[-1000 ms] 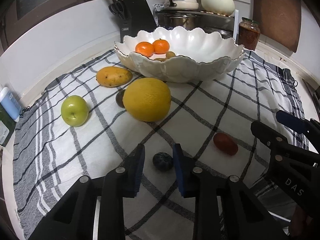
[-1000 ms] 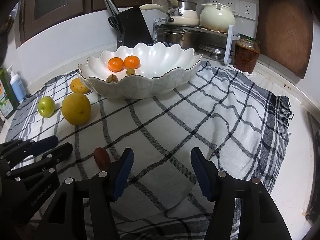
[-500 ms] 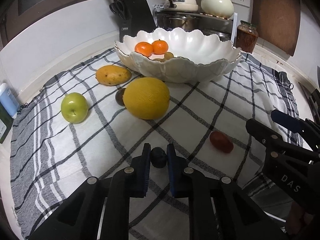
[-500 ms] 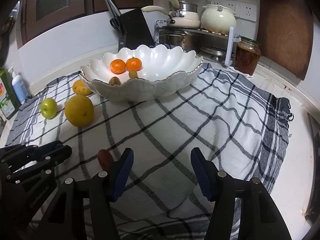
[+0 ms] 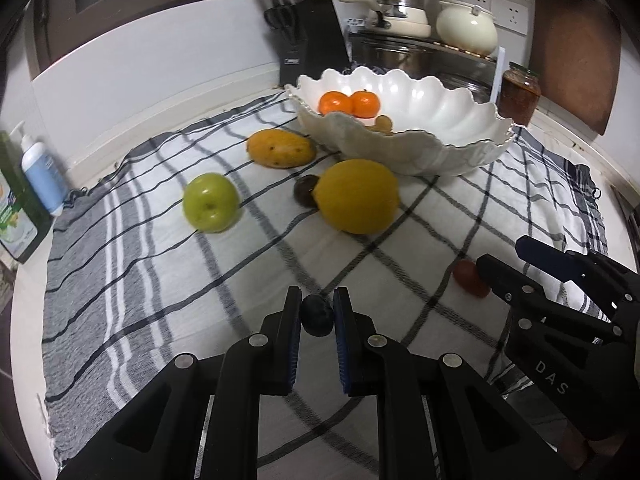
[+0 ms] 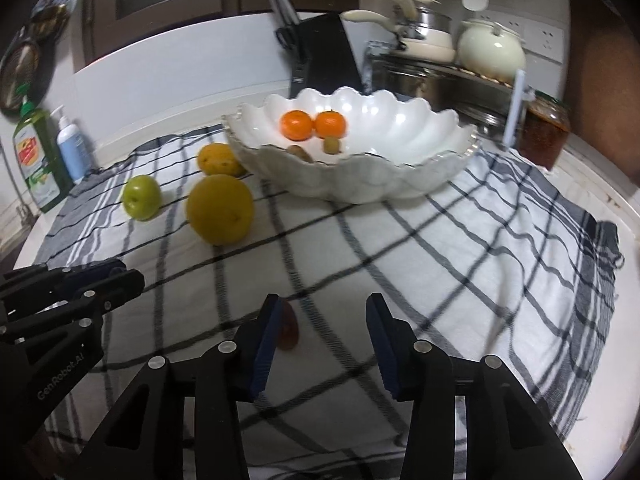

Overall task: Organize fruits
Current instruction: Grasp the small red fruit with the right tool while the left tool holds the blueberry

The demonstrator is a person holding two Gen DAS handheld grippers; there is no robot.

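Since earlier, left gripper (image 5: 317, 312) has clamped the plum (image 5: 317, 315); right gripper (image 6: 322, 330) is closing, red fruit (image 6: 289, 330) at nine o'clock between its fingers.

Bowl (image 5: 404, 148) at the cloth's (image 5: 160, 280) far end; apple (image 5: 211, 202) and mango (image 5: 281, 148) left of it.
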